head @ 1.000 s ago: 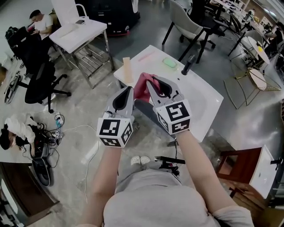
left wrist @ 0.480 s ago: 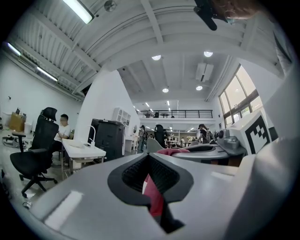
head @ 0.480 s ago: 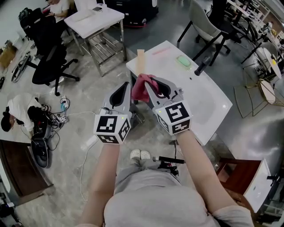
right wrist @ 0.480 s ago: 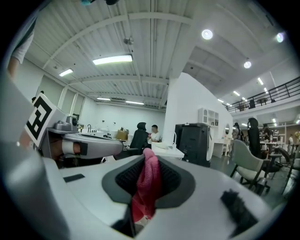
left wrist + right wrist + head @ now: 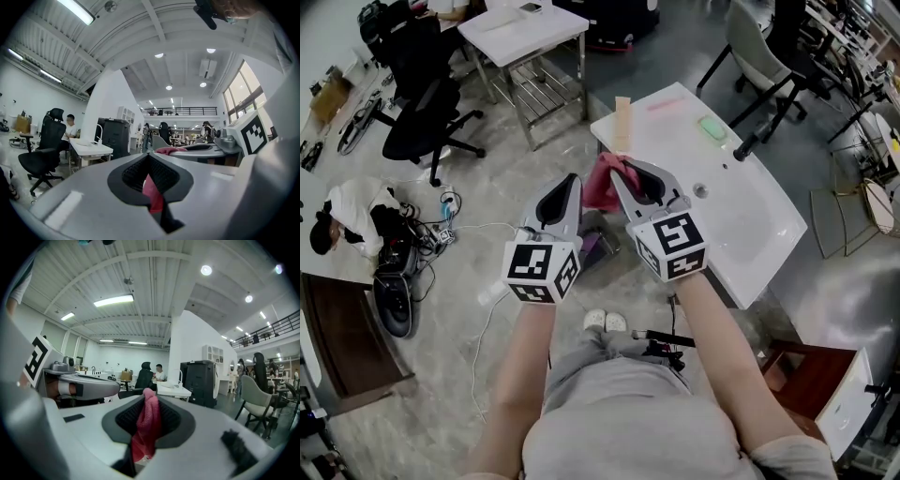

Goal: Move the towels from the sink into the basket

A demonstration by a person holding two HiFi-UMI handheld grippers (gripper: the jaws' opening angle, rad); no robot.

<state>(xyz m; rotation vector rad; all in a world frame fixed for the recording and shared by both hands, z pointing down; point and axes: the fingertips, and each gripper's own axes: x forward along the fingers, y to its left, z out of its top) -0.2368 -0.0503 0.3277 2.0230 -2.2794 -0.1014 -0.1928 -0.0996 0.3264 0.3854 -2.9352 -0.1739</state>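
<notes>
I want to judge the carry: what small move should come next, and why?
Probably carry it onward without releasing: the right claw is shut on the pink towel, held outside the white sink basin, and no basket shows clearly here.

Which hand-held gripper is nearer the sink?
The right hand-held gripper, beside the sink; the left hand-held gripper is over the floor. Both grip the towel.
</notes>
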